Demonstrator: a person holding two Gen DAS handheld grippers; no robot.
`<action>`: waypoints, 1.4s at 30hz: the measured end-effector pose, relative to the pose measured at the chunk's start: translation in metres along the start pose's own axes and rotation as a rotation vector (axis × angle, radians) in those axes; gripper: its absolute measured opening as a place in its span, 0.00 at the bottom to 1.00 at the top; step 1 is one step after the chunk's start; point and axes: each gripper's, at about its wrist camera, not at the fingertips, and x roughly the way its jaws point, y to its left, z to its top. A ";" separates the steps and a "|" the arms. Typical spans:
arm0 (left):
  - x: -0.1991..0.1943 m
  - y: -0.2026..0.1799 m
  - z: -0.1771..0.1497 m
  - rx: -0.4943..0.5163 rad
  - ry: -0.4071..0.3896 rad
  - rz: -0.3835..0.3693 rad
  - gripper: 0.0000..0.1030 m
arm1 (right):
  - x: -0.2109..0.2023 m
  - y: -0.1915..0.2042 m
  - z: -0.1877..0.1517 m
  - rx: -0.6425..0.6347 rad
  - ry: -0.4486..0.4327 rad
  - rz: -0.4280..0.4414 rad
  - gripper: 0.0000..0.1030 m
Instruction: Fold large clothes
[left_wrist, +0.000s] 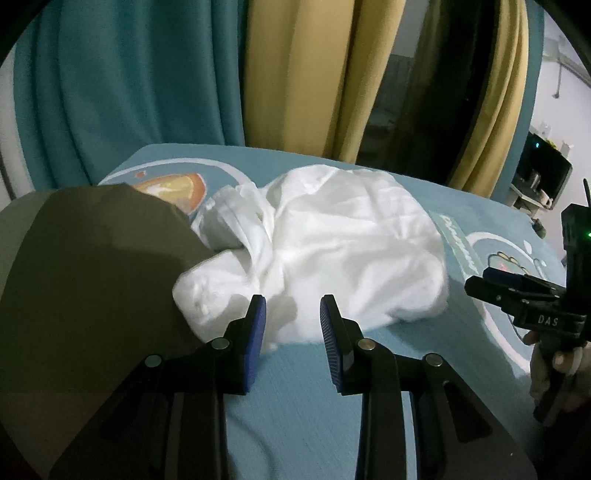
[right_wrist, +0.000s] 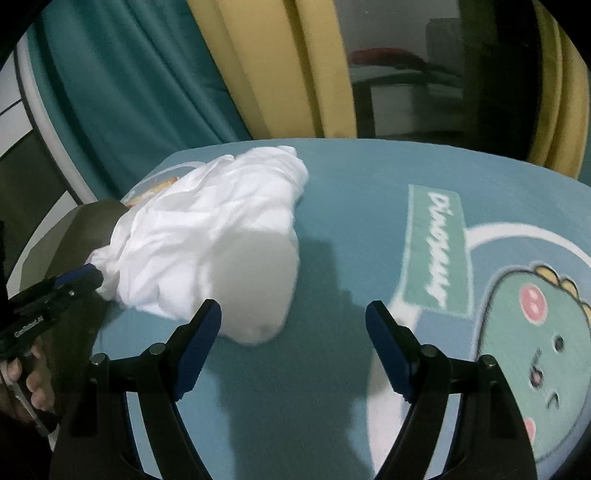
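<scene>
With both your left claw (left_wrist: 292, 306) and right claw (right_wrist: 293, 314) spread and empty, you risk pinching several layers of the crumpled white garment (left_wrist: 332, 240) ahead.

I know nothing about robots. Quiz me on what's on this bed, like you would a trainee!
1. True or false: the crumpled white cotton garment lies neatly folded.
2. What is printed on the teal knitted bedsheet? A) a cartoon dinosaur B) flowers C) stripes
3. Is anything pinched between the blue-padded fingers of the right gripper?

Key:
1. False. It is a rumpled heap.
2. A. A green cartoon dinosaur sits beside a lettered label.
3. No. The fingers stand wide apart with nothing between them.
</scene>
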 end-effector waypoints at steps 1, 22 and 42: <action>-0.002 -0.002 -0.003 -0.001 0.001 -0.002 0.31 | -0.004 -0.003 -0.004 0.005 -0.001 -0.003 0.78; -0.045 -0.089 -0.051 0.041 -0.008 -0.119 0.58 | -0.122 -0.072 -0.096 0.124 -0.083 -0.103 0.78; -0.122 -0.158 -0.053 0.165 -0.267 -0.125 0.65 | -0.238 -0.097 -0.129 0.107 -0.247 -0.285 0.94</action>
